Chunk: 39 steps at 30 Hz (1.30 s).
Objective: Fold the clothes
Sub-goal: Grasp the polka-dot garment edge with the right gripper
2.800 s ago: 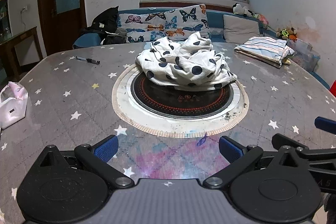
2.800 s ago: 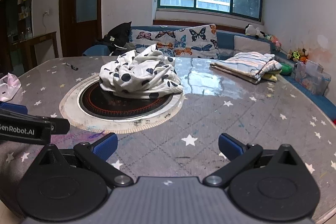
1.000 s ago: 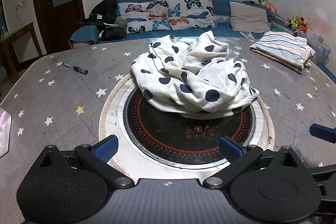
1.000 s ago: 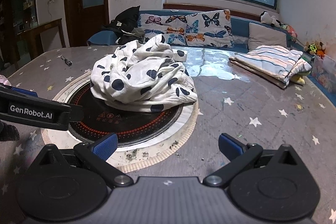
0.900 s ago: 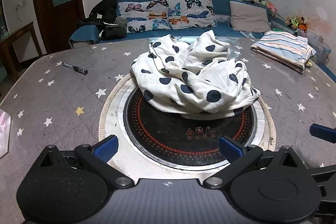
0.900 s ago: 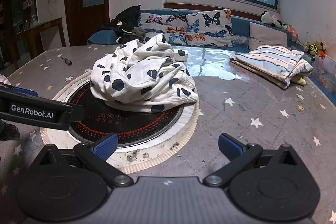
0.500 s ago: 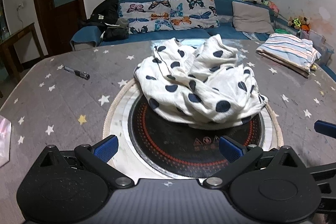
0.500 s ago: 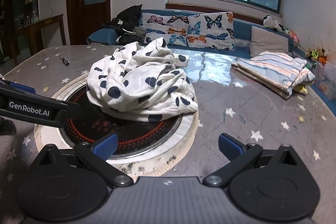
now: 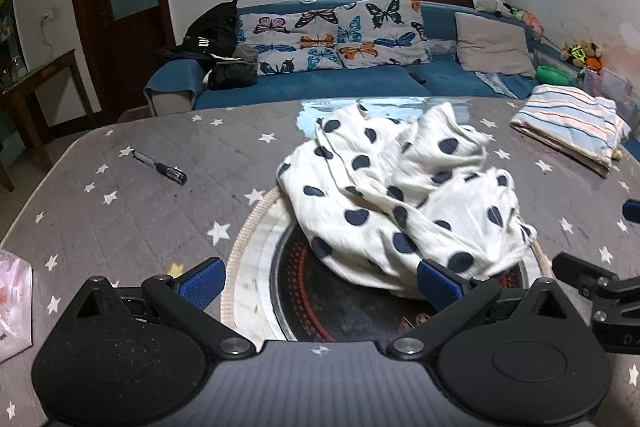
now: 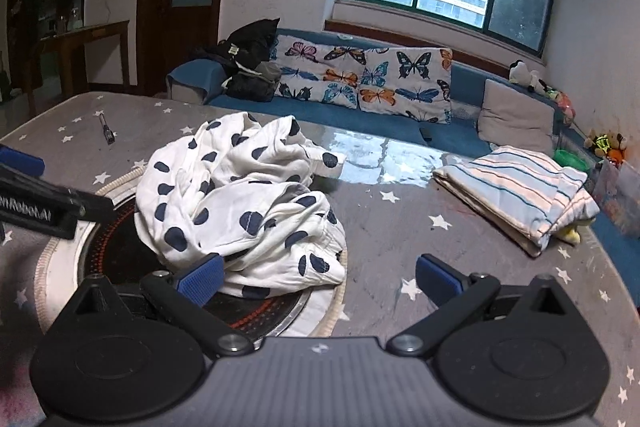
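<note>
Left wrist view ran, from its left edge, over a pale plastic bag (image 9: 14, 303) lying at the rim of the grey, star-printed table (image 9: 120, 219), then a black pen (image 9: 160, 167) farther back. Near the middle a round cooktop (image 9: 320, 291) with a pale ring sat sunk in the table, and on its far part lay the spotted garment (image 9: 400, 203), a crumpled white heap with dark blue dots. The left gripper (image 9: 320, 279) was low before the cooktop with its blue-padded fingers spread wide and nothing between them; the right-hand pad (image 9: 438, 283) stood just at the near hem of the cloth, though contact could not be told. Farther right a folded striped cloth (image 9: 568, 127) rested near the table's edge, and part of the other tool showed at the right border. Behind the table stood a blue sofa (image 9: 320, 87) with butterfly cushions (image 9: 340, 35).

In the right wrist view, the other tool's black bar crossed the left border, the pen (image 10: 107, 133) lay behind it, and the garment (image 10: 240, 203) was heaped left of centre over the cooktop (image 10: 264, 311). The right gripper (image 10: 318, 279) was likewise released and wide, empty, its left pad (image 10: 200, 277) overlapping the cloth's near edge and its right pad over bare table. The striped cloth (image 10: 520, 191) lay well apart to the right.
</note>
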Each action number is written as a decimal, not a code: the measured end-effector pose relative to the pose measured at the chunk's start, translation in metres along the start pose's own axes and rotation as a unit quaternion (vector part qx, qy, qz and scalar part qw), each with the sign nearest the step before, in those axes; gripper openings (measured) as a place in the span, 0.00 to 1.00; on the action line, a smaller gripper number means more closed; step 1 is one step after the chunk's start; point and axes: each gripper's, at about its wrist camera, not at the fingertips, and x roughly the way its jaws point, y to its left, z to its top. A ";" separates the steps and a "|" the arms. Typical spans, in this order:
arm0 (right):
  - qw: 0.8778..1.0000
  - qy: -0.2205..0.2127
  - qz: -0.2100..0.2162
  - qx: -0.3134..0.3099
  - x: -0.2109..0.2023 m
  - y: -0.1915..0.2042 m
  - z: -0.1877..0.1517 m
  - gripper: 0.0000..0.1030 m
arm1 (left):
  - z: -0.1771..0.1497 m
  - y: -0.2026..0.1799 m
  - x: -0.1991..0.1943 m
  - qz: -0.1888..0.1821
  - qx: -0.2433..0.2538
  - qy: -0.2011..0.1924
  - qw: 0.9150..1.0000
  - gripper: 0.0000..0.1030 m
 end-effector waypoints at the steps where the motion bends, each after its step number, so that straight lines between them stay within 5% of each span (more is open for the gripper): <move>1: 1.000 0.000 0.002 0.001 0.002 0.000 0.000 0.99 | 0.002 0.001 0.002 -0.001 -0.002 0.001 1.000 1.00; 10: 1.000 0.007 0.018 0.016 0.023 0.002 0.007 0.88 | 0.015 0.008 0.027 0.003 -0.014 0.016 1.000 1.00; 20: 0.995 0.048 0.081 0.036 0.064 0.012 0.016 0.43 | 0.020 0.018 0.046 0.009 -0.024 0.020 0.999 1.00; 24: 0.992 0.054 0.102 0.046 0.067 0.015 0.013 0.14 | 0.018 0.023 0.049 0.015 -0.026 0.024 0.999 1.00; 39: 0.991 0.018 0.132 0.020 0.025 0.024 0.015 0.06 | 0.002 0.030 0.039 0.007 -0.031 0.027 0.999 1.00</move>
